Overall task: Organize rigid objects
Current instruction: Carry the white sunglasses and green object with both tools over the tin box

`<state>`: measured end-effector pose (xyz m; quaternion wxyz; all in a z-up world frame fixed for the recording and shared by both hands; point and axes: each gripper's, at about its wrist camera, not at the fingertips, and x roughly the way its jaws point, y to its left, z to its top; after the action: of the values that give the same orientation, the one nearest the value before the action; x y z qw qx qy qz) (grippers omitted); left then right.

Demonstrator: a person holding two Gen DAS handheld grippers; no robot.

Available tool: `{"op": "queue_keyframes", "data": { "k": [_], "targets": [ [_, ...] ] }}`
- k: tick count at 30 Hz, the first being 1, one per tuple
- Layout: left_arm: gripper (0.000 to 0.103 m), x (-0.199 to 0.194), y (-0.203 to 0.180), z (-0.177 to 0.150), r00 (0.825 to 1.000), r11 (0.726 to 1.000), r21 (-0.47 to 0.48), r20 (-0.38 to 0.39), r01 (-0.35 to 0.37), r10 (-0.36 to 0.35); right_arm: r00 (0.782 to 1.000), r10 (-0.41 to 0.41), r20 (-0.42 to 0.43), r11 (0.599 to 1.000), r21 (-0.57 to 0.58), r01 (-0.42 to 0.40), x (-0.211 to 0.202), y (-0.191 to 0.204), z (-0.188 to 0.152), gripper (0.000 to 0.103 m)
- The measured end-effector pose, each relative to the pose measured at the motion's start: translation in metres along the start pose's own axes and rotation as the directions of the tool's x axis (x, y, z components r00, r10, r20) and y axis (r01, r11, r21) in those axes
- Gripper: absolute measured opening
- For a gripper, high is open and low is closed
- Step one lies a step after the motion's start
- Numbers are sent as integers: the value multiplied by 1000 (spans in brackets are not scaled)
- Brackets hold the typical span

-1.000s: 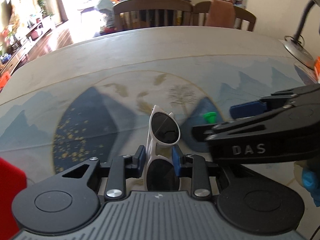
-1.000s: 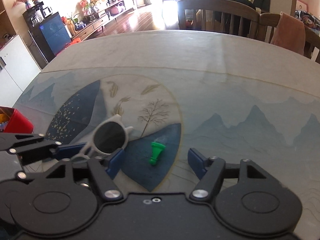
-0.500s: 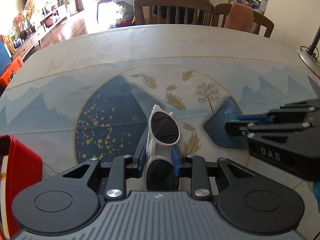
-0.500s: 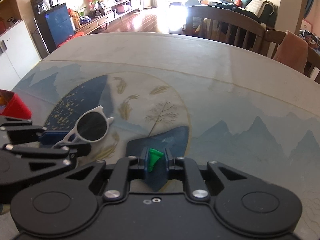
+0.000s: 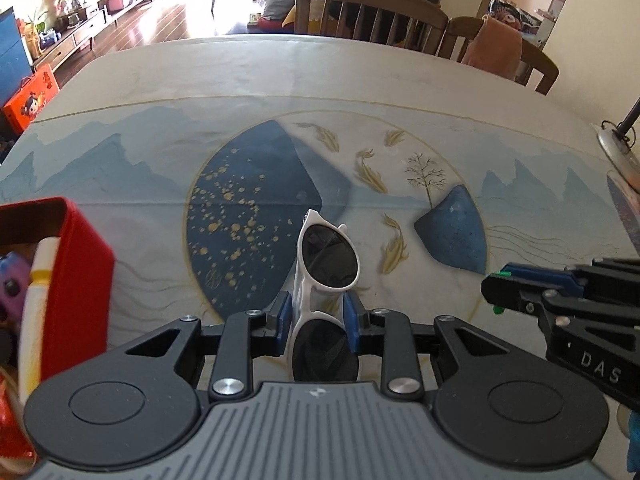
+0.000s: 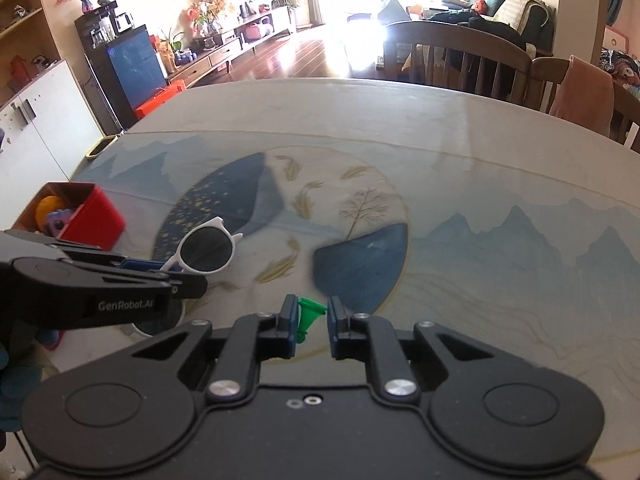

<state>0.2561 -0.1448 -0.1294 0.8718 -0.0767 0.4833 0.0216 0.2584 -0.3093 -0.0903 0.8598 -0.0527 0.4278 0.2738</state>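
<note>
left tool (image 5: 316,316): clamps white sunglasses (image 5: 326,258) above counter (image 5: 280,92). right tool (image 6: 312,326): narrow, grips green piece (image 6: 308,314). step: carry. next: both to red bin (image 5: 80,264), 9 o'clock; release inside.

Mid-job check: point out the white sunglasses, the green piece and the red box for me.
white sunglasses (image 5: 329,256), left wrist view, on the far dark lens.
green piece (image 6: 309,313), right wrist view, on its flared top.
red box (image 6: 93,220), right wrist view, on its outer side wall.
</note>
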Motion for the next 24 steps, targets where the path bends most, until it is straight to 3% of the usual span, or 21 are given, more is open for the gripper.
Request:
{"op": "queue_keyframes", "data": {
  "k": [12,24],
  "targets": [
    [27,-66,13,-16,997,1000,17,70,11,-12,997,31,69,999,-31,-29,-50,50,-2,14],
    [27,-118,67,-26,991,1000,-28,135,3,1,991,59,123,993,-111,-46,-65,120,13,14]
  ]
}}
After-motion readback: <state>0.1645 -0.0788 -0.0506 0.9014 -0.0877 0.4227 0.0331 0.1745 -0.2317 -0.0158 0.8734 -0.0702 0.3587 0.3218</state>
